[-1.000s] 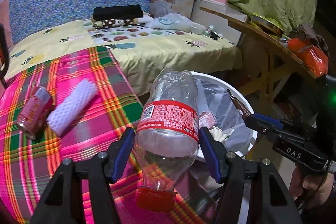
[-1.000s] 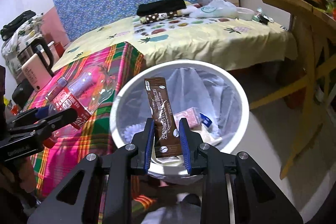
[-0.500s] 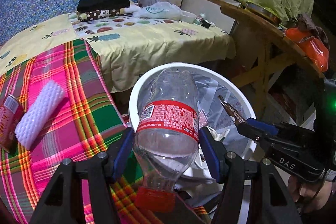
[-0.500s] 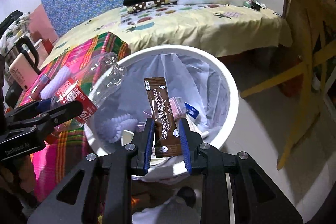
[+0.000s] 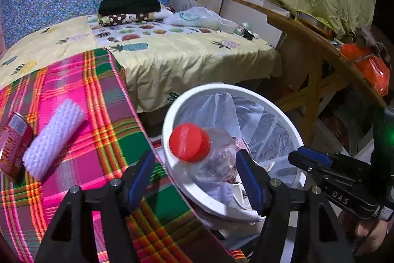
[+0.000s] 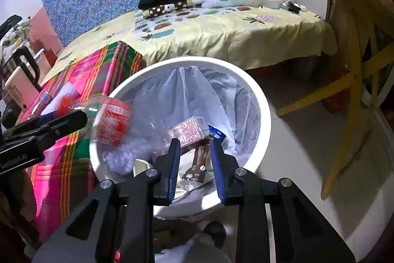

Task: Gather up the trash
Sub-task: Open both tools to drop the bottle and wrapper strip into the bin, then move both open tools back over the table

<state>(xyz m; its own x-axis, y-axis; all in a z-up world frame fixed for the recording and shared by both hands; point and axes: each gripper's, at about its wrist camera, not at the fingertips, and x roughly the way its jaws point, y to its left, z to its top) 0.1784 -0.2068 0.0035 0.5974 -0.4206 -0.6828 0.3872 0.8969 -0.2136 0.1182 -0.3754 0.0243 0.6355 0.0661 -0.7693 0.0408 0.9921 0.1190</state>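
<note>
Bed: the yellow fruit-print sheet [image 5: 197,58] lay behind, the pink plaid blanket [image 5: 73,95] nearest me.
Bin: the white trash bin [image 6: 264,115], lined with a clear bag, stood beside the blanket's edge.
Left gripper: my left gripper [image 5: 197,176] hung over the bin's rim, jaws opening wide and clear of everything.
Right gripper: my right gripper [image 6: 194,157] was over the bin, jaws opening, gripping nothing.
Bottle: the plastic bottle [image 5: 211,154], red cap toward me, was blurred and appeared to be dropping into the bin.
Sachet: the brown coffee sachet [image 6: 198,162] lay inside the bin.
Left behind: a white foam sleeve [image 5: 53,139] and red can [image 5: 13,139] touched on the blanket.
</note>
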